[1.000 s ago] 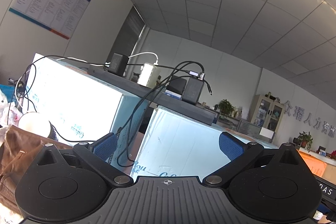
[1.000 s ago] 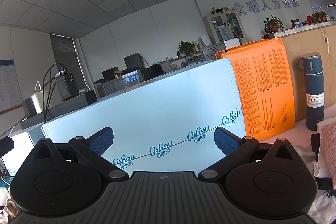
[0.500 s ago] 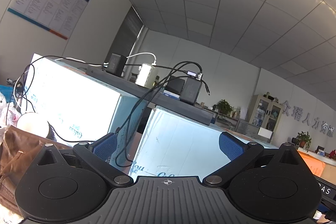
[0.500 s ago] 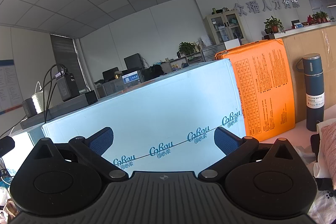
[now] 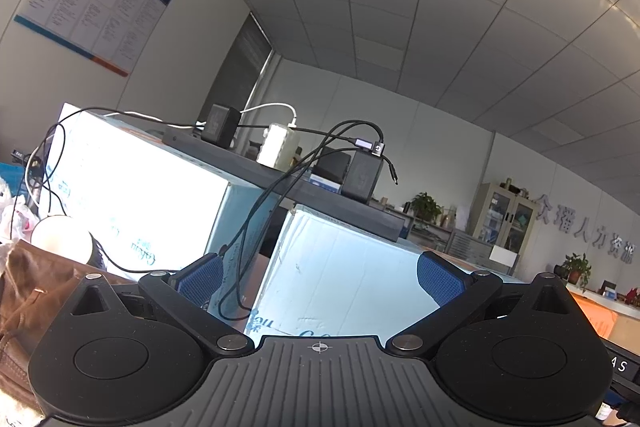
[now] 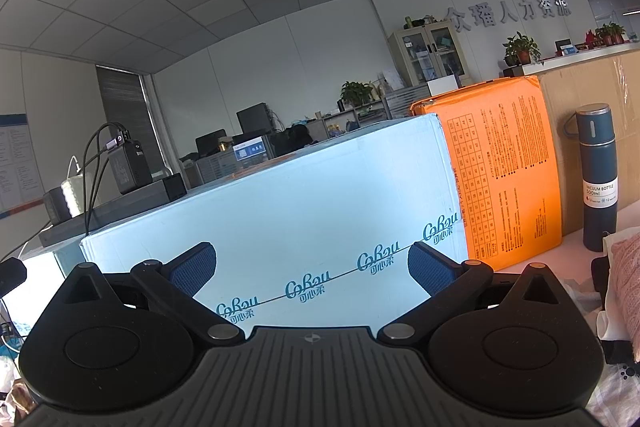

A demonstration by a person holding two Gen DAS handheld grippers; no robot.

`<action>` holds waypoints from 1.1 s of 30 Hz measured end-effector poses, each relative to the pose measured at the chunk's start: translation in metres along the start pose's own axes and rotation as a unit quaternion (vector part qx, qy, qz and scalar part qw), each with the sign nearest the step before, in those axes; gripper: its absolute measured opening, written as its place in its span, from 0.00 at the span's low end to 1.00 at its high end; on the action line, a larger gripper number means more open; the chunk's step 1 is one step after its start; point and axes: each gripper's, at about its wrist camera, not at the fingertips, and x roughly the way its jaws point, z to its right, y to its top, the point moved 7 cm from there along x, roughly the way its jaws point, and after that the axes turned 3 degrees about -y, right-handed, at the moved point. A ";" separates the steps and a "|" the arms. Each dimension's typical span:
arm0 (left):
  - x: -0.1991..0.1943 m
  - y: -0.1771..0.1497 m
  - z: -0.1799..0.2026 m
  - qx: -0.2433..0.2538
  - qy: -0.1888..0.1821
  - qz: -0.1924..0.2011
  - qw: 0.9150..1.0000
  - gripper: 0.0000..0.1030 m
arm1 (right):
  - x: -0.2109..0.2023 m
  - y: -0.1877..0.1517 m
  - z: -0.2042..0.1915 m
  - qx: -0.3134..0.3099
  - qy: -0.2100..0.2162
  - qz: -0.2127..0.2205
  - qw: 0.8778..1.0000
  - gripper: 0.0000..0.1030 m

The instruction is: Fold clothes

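Observation:
My left gripper (image 5: 318,277) is open and empty, tilted upward toward the boxes and ceiling. A brown garment (image 5: 28,291) lies at the far left edge of the left wrist view, beside the gripper body. My right gripper (image 6: 312,267) is open and empty, facing the light blue box (image 6: 300,223). A pink knitted garment (image 6: 628,279) and white cloth (image 6: 612,387) show at the right edge of the right wrist view. The work surface below both grippers is hidden.
Light blue cartons (image 5: 352,283) stand close ahead, with a dark shelf board (image 5: 280,175) holding chargers and dangling cables (image 5: 256,227). An orange box (image 6: 504,171) and a blue vacuum bottle (image 6: 598,179) stand at the right. A white lamp globe (image 5: 60,239) sits at the left.
The left gripper has tilted slightly upward, so the boxes sit lower in its view. The right gripper view has hardly changed. Both stay open.

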 end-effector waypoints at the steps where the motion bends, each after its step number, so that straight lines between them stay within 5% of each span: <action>1: 0.000 0.000 0.000 0.000 0.000 0.000 1.000 1.00 | 0.000 0.000 0.000 0.000 0.000 0.000 1.000 1.00; 33: 0.000 0.002 0.001 -0.001 -0.005 0.007 1.000 1.00 | -0.005 0.004 0.001 0.013 0.004 0.018 1.000 1.00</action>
